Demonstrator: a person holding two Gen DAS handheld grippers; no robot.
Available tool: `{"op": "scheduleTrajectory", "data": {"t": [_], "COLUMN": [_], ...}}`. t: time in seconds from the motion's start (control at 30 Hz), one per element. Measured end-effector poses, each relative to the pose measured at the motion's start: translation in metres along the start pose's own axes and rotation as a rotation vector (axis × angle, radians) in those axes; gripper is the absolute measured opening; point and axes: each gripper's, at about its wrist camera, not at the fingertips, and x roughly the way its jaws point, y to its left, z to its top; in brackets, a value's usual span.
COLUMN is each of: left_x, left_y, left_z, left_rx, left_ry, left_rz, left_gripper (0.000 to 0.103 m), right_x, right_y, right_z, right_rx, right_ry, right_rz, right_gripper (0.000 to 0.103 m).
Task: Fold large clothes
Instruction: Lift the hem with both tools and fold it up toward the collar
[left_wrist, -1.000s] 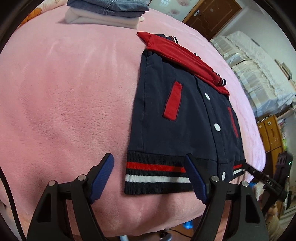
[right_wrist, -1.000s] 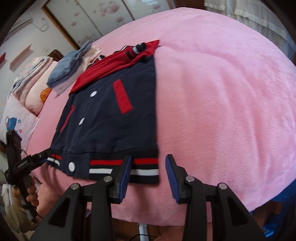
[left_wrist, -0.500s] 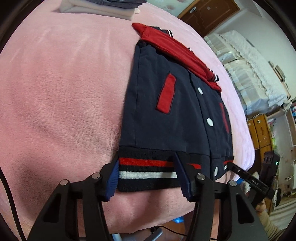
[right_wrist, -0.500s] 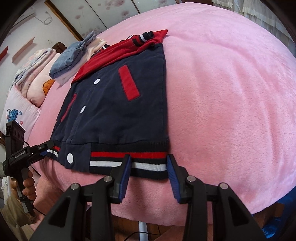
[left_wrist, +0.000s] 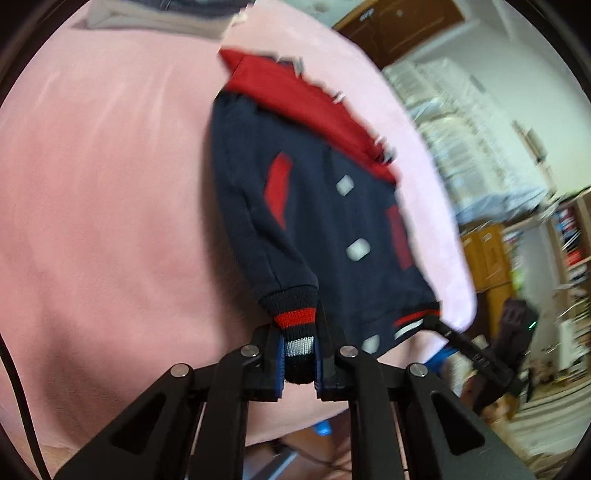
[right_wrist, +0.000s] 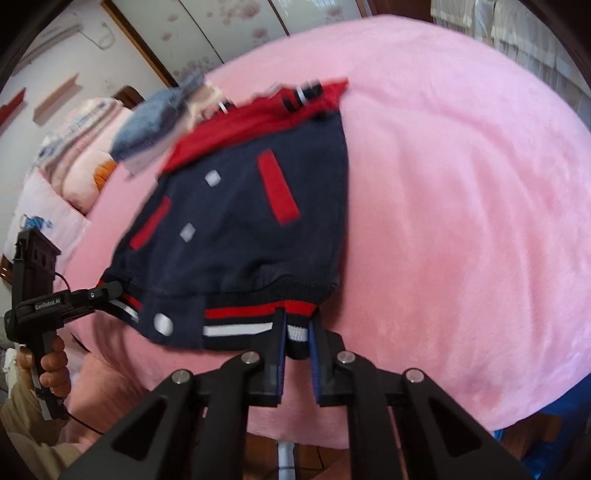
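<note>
A navy jacket (left_wrist: 317, 206) with red sleeves, red pocket strips and white snaps lies on a pink blanket (left_wrist: 103, 206). My left gripper (left_wrist: 299, 363) is shut on the left corner of its striped hem and holds it raised off the blanket. My right gripper (right_wrist: 297, 349) is shut on the hem's right corner; the jacket (right_wrist: 236, 221) bunches slightly there. Each gripper shows in the other's view, the right one (left_wrist: 480, 354) and the left one (right_wrist: 96, 295), clamped on the opposite hem corner.
Folded clothes (right_wrist: 155, 122) are stacked on the blanket (right_wrist: 461, 221) beyond the jacket's collar. Pillows (right_wrist: 74, 155) lie at the far left. White covered furniture (left_wrist: 461, 122) and wooden cabinets (left_wrist: 487, 258) stand past the bed's right side.
Both grippers moved forward onto the hem and closed on its corners. The left corner has lifted off the blanket and the jacket's near edge is bunched up.
</note>
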Motion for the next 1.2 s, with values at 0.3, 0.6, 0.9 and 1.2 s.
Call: {"op": "scheduleTrajectory", "data": {"t": [0.3, 0.6, 0.9, 1.2], "left_x": [-0.042, 0.002, 0.028, 0.065], "left_y": [-0.023, -0.011, 0.023, 0.025], "left_z": [0.086, 0.188, 0.246, 0.253], "left_rx": [-0.12, -0.152, -0.192, -0.007], "left_ry": [-0.177, -0.201, -0.213, -0.147], "left_rz": [-0.16, -0.048, 0.063, 0.186], "left_gripper": [0.009, 0.018, 0.077, 0.065], "right_x": [-0.048, 0.021, 0.066, 0.117], "right_y": [-0.005, -0.014, -0.014, -0.025], "right_z": [0.093, 0.209, 0.229, 0.239], "right_rx": [0.096, 0.151, 0.04, -0.021], "right_ry": [-0.198, -0.196, -0.216, -0.13], "right_rz": [0.143, 0.096, -0.075, -0.131], "right_gripper": [0.01, 0.013, 0.051, 0.051]}}
